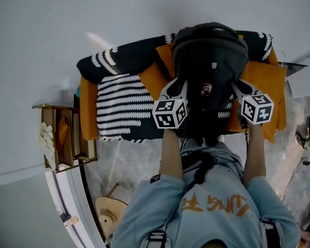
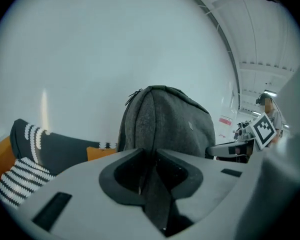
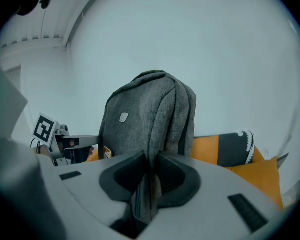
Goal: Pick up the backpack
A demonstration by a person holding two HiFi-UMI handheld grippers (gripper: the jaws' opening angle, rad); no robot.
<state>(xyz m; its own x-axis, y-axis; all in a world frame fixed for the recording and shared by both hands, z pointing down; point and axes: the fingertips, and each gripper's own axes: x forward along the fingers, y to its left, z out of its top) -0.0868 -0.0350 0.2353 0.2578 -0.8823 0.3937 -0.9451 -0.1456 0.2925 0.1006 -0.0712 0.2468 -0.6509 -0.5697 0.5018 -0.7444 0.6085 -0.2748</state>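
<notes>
A dark grey backpack hangs upright in the air above an orange couch. My left gripper is shut on a fold of fabric on its left side, and my right gripper is shut on its right side. In the left gripper view the backpack rises just past my left gripper, whose jaws pinch a grey fold. In the right gripper view, grey fabric of the backpack is clamped in my right gripper. Each gripper view also shows the other gripper's marker cube across the bag.
A black-and-white striped blanket and black cushions lie on the couch. A wooden shelf unit stands to the left of it, against a plain white wall. A round wooden stool is on the floor near the person's left side.
</notes>
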